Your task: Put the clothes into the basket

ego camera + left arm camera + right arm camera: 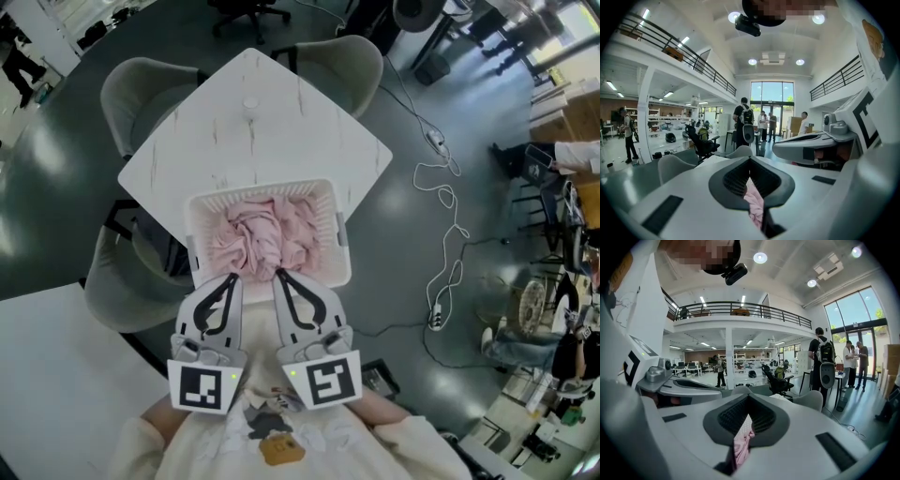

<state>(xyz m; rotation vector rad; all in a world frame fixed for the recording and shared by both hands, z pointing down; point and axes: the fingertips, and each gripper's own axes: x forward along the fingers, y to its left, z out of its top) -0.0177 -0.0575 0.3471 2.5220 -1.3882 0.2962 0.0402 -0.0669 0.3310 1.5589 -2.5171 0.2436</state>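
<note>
A white slatted basket (201,208) stands on the near corner of the white table (281,112). Pink clothes (281,225) fill it in a crumpled heap. My left gripper (233,277) and right gripper (278,274) sit side by side at the basket's near rim, tips close together. Both are shut. A pinch of pink cloth (755,202) shows between the left gripper's dark pads in the left gripper view. Another pink fold (740,444) is caught between the right gripper's pads in the right gripper view. A raised ridge of cloth (263,246) runs up toward the two tips.
Grey chairs (141,89) ring the table on the far and left sides. A second white tabletop (56,375) lies at the lower left. A white cable (450,253) snakes over the floor at the right. People stand far off in the hall (742,117).
</note>
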